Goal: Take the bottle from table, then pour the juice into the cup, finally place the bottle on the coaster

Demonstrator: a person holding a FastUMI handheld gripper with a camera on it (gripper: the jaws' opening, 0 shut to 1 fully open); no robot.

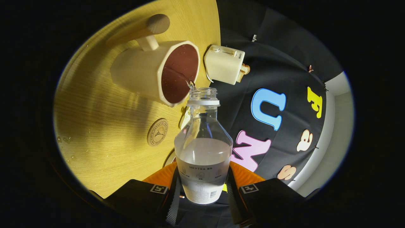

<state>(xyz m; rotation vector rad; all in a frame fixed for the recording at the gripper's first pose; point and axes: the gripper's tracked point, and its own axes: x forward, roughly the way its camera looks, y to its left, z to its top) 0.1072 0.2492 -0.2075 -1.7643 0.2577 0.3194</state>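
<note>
Between my hand-held gripper [202, 193] fingers, bottle [203, 152] pinched; mouth at cup [158, 71] rim; toaster [225, 64] beyond, coaster [157, 132] on tabletop [104, 126] beside.

Clear uncapped bottle [203, 148] tipped, mouth at cream cup [155, 71]; round coaster [157, 132] beside.

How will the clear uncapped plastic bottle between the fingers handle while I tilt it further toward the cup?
The clear plastic bottle looks about half full, so its weight will probably shift toward the open neck as it tips. With the gripper clamped low near the base, it may pivot slightly. Its smooth wall could slip; droplets lie on the wooden table.
</note>
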